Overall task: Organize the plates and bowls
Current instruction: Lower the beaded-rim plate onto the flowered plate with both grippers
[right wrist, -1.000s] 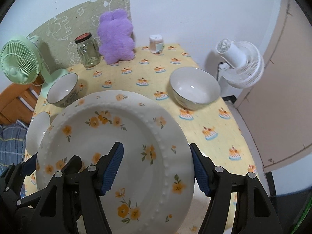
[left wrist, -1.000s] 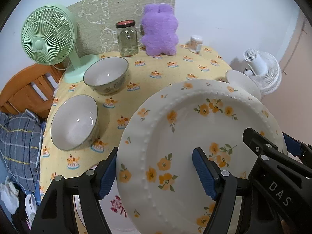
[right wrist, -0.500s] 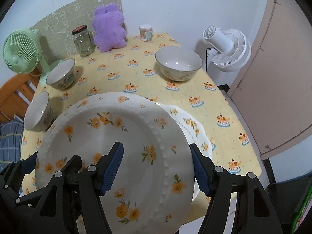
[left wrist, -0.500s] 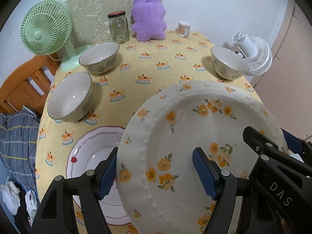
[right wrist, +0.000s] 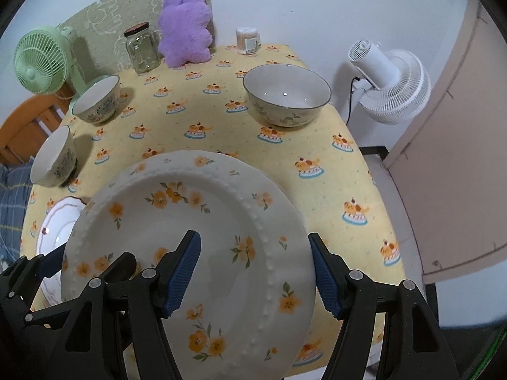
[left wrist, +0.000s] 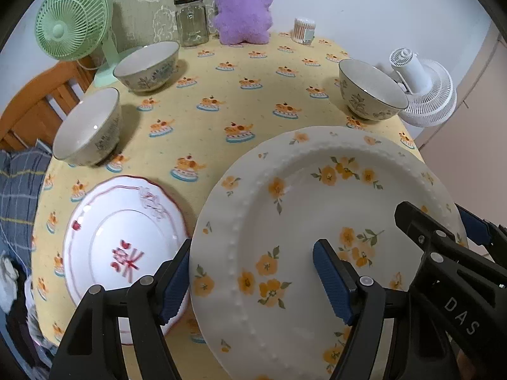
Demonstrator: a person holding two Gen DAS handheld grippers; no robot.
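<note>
Compared with the view of a second ago, more of the table is seen, and the red-patterned plate [left wrist: 123, 237] is now fully uncovered at the near left; the flowered plate [left wrist: 317, 221] is carried higher and further back over the near edge.

At the far left, two bowls [left wrist: 88, 126] [left wrist: 147, 63] are set near the green fan [left wrist: 73, 22], apart from each other and not yet stacked. The red-patterned plate lies flat on the yellow tablecloth [left wrist: 221, 95], just beside the flowered plate's left rim.

The flowered plate is held clear of the table and tilted. The left gripper [left wrist: 253, 281] is clamped across its left rim, one finger under the edge and one on the inner face. The right gripper [right wrist: 256, 272] is clamped in the same way across the right rim. Two grips are judged to be used because the plate is wide and its glaze slippery; opposite holds keep it from swinging.

A third bowl [right wrist: 286, 95] stands at the far right, near the white fan [right wrist: 393, 85]. The red-patterned plate is judged the likely resting place, so that plates are stacked together.
</note>
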